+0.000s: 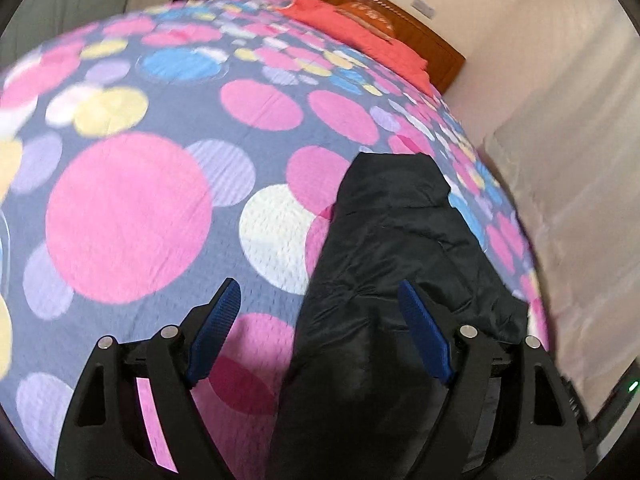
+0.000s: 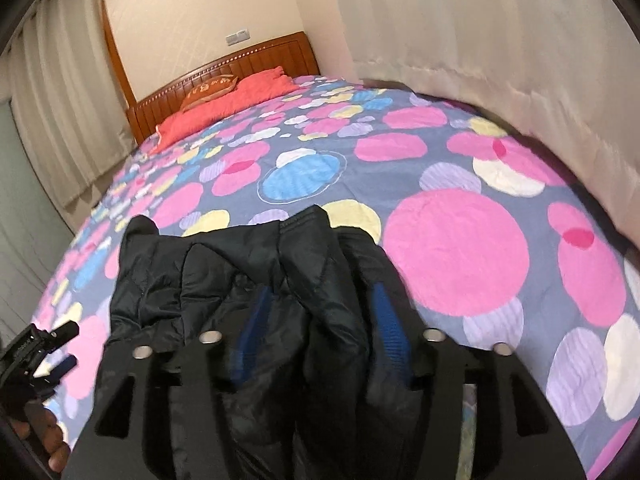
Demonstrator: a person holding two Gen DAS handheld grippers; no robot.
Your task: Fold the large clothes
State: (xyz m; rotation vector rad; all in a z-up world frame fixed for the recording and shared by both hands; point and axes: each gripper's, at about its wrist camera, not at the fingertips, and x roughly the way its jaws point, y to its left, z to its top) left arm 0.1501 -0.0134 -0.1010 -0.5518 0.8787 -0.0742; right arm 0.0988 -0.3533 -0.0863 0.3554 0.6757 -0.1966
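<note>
Black jacket (image 2: 256, 280) — bunched between right tool (image 2: 320, 320)

The jacket (image 1: 392, 264) lies on the bedspread (image 1: 160, 168) near the foot of the bed, toward the side where the curtain (image 1: 568, 168) hangs. The left hand-held gripper (image 1: 320, 320) hangs over the jacket's edge, one finger above cloth, the other above bare bedspread. The right hand-held gripper (image 2: 320, 320) has bunched jacket between its fingers. At the far end, a pillow (image 2: 224, 108) lies against the headboard (image 2: 256, 64), a cushion (image 2: 208, 90) on it.
</note>
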